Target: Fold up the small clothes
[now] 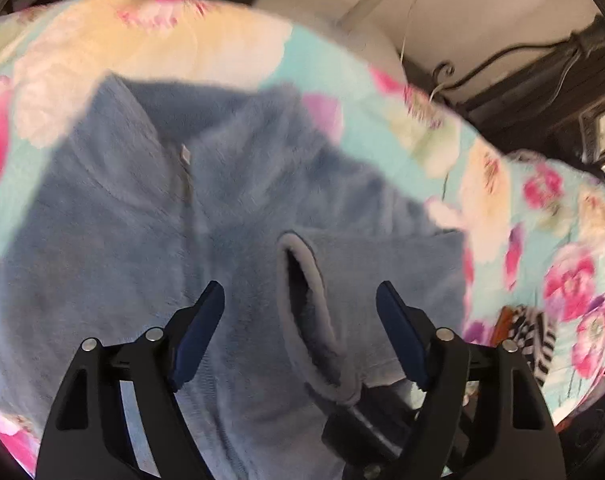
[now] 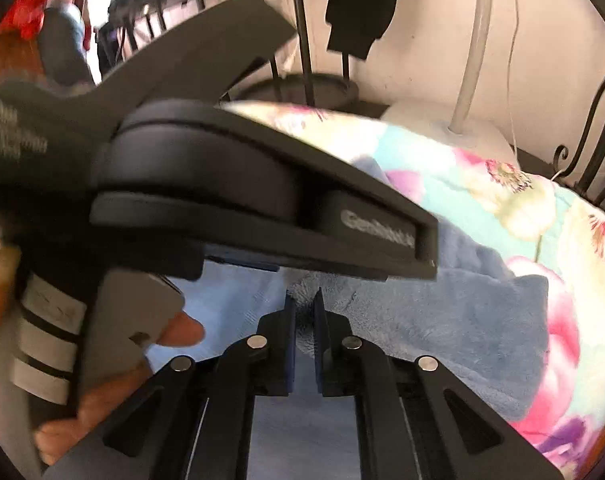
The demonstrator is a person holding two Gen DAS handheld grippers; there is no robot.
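Observation:
A blue fleece jacket [image 1: 142, 220] with a front zip lies spread on a floral bedspread [image 1: 422, 140]. One sleeve is folded across its front, and the grey-edged cuff [image 1: 318, 280] gapes between the two fingers of my left gripper [image 1: 300, 292]. That gripper is open and its blue pads stand clear of the cuff on both sides. In the right wrist view my right gripper [image 2: 304, 304] is shut on a tuft of the same fleece [image 2: 442, 320] at the sleeve's end. The left gripper's black housing [image 2: 222, 184] hangs over it, held by a hand [image 2: 174, 332].
The bedspread [image 2: 482, 184] ends at a black scrolled metal bed frame [image 1: 542, 64]. A white rounded base with a grey tube [image 2: 442, 128] stands behind the bed. A black-and-white striped cloth [image 1: 538, 332] lies at the right edge. A dark garment [image 2: 362, 8] hangs from a rail.

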